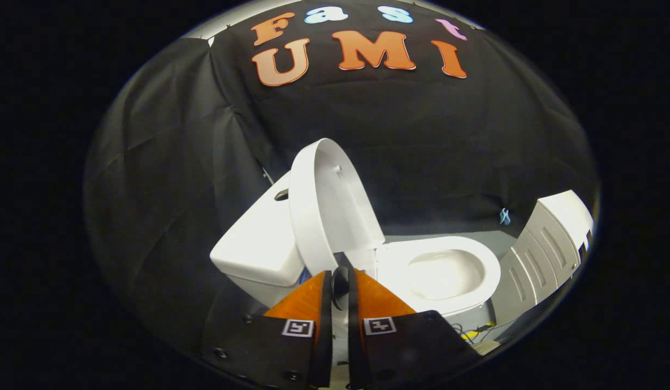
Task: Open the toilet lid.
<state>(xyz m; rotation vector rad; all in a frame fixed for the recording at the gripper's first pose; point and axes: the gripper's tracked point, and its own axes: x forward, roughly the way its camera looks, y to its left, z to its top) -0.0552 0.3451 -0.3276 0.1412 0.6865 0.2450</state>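
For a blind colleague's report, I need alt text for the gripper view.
The toilet lid stands raised against the tank, leaving the seat and bowl exposed. The gripper sits nearly closed at the lid's lower edge; a white cabinet stands beyond.

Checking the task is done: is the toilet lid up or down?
Up: the lid stands raised against the tank, the bowl uncovered. The fingers are nearly closed just below it.

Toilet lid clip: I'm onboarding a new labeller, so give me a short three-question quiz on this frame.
1. True or false: the toilet lid stands raised, near the tank.
2. What lies open beyond the gripper? A) the seat and bowl B) a sink C) a bucket
3. How do the gripper's fingers stand?

Key: 1 true. 2 A. 3 Close together with a narrow gap, at the lid's lower edge; a grip cannot be confirmed.
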